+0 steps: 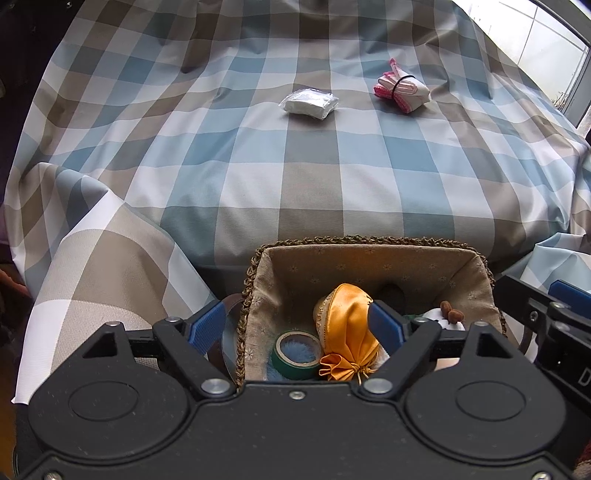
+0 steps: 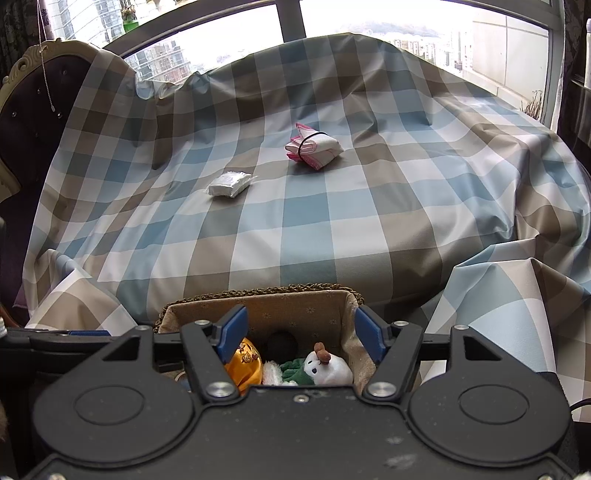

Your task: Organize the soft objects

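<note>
1. The left gripper [image 1: 299,325] hangs over the near left part of the basket [image 1: 373,258], its jaws wide apart and holding nothing.
2. One blue pad [image 1: 208,325] sits outside the basket's left rim; the other is inside, just beside the orange pouch [image 1: 349,328].
3. The right gripper [image 2: 301,334] hovers over the same basket [image 2: 295,314], jaws spread and empty, one pad near each side wall.
4. The basket is woven with a tan cloth lining, and it stands at 6 o'clock on the checked cloth [image 1: 295,155].
5. Inside, the orange pouch lies with its tied neck toward the near side.
6. A green tape roll [image 1: 297,354] lies at the pouch's 9 o'clock, with something blue and fuzzy showing through its hole.
7. A white plush [image 2: 328,365] with a brown tuft lies at the pouch's 3 o'clock, on something green.
8. Out on the cloth, well apart from the basket, a white packet [image 1: 310,103] lies at 12 o'clock.
9. A pink-and-white bundle [image 1: 402,90], bound by a black band, lies at about 1 o'clock, near the packet but not touching it.
10. A window [image 2: 288,18] runs behind the cloth-covered surface, and a dark chair [image 2: 33,103] with a pale carved frame stands at 10 o'clock in the right camera's view.
</note>
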Motion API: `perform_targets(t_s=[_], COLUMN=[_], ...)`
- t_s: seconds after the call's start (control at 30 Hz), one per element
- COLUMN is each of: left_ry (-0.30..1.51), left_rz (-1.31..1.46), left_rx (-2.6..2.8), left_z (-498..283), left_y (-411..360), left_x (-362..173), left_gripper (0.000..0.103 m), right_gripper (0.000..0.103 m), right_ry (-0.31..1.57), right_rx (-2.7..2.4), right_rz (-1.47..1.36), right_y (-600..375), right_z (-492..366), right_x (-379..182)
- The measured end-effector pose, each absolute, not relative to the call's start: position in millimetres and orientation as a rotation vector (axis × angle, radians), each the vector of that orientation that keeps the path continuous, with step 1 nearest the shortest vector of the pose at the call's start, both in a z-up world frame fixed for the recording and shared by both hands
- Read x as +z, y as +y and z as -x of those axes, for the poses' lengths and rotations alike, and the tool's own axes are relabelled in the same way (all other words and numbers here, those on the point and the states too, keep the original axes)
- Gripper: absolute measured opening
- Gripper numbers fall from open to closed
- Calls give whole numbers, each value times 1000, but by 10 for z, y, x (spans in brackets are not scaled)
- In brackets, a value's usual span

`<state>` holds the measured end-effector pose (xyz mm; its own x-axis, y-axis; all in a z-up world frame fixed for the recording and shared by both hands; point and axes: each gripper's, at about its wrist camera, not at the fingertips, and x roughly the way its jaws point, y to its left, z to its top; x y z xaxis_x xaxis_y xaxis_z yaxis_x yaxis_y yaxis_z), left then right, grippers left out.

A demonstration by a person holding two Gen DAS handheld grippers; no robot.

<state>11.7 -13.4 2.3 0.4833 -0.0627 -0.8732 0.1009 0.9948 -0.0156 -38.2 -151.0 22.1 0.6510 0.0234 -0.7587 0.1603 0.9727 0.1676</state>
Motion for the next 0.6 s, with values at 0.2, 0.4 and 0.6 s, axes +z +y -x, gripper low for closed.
perform_targets(t_s=[0.2,0.4,0.6], left_ry=[1064,1066,1068], left_rz=[-39,-39,-38], left_rx=[-98,-97,-96], left_z=[-121,-123,-125], left_y=[-128,-125,-119], left_x=[21,19,14], left_gripper=[81,81,81], right_gripper=[64,65,65], right_ry=[861,860,861], right_rx=[-77,-78,-77], right_rz=[-229,-229,-229], right_y=[-1511,-1513,-1514], right_z=[381,382,380], right_x=[221,218,216])
